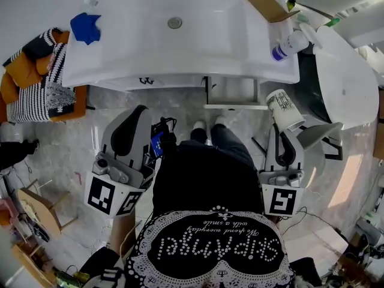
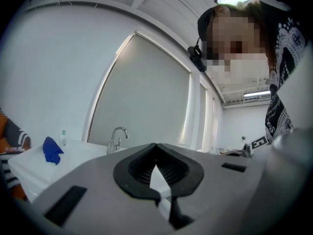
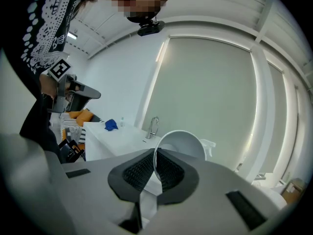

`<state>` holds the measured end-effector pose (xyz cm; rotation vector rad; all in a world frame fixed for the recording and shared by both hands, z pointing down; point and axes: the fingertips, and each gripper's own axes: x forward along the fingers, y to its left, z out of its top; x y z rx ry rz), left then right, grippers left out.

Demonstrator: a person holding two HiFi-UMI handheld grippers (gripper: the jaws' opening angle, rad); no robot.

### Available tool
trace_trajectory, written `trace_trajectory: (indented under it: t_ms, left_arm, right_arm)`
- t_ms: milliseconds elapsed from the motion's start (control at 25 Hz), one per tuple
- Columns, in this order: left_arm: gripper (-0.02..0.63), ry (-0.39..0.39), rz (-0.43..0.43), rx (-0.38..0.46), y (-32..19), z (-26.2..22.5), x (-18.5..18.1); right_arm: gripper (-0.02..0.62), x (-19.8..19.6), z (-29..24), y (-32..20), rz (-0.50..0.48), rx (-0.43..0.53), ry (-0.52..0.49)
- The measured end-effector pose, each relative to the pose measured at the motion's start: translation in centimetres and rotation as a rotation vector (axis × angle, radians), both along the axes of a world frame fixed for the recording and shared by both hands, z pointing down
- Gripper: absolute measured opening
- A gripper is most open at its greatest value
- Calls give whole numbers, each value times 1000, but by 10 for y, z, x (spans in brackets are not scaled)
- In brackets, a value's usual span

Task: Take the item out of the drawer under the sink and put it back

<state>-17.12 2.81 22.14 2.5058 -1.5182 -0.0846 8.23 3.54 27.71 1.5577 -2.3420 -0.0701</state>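
Head view showed a person standing in front of the white sink counter (image 1: pixel 180 47), with a gripper in each hand. The drawer (image 1: pixel 235 92) under this counter, toward its right end, stood pulled out. The task's item, a white paper cup (image 1: pixel 284 109) with dark print, was outside the drawer, in the air just in front of the counter's right end. The right gripper (image 1: pixel 287 133) carried it. In the right gripper view the two jaws of the right gripper (image 3: pixel 156 154) pinched the thin wall of the cup (image 3: pixel 182 142) at its rim, one pad inside and one outside, and the round mouth of the cup rose above them. The left gripper (image 1: pixel 137 116) hung in front of the counter's left half, well apart from the drawer. In the left gripper view its jaws (image 2: pixel 156 150) were pressed together with nothing between them. On the counter's left end lay a blue cloth (image 1: pixel 86 27); on its right end lay a spray bottle (image 1: pixel 289 45) and a piece of cardboard (image 1: pixel 261 0).
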Motion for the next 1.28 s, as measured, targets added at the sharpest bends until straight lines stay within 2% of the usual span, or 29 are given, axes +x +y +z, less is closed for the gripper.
trace_trajectory:
  t_ms: [200,480,880,1000,1160,1280]
  left_arm:
    - [5,12,39,20,-2,-4,29]
    - [5,9,157,-18,5,7,71]
    - [5,-2,285,5,9,1,103]
    - [5,3,300,11,11,0,108]
    - [5,-30,310,-3,10,2,112]
    - [5,62,279,-8,7,-5,107]
  right_arm:
    - [26,-7,0,1,-11,4,-31]
    - [26,-16,-1,3,-25,20,-57]
    - [26,-18,-4,5,-28,39,-59]
    - [26,-18,-5,5,-38,49,-44]
    - [26,-18,-5,4,-56,54,-21]
    - [26,-20,-8,5,-50,60,-46]
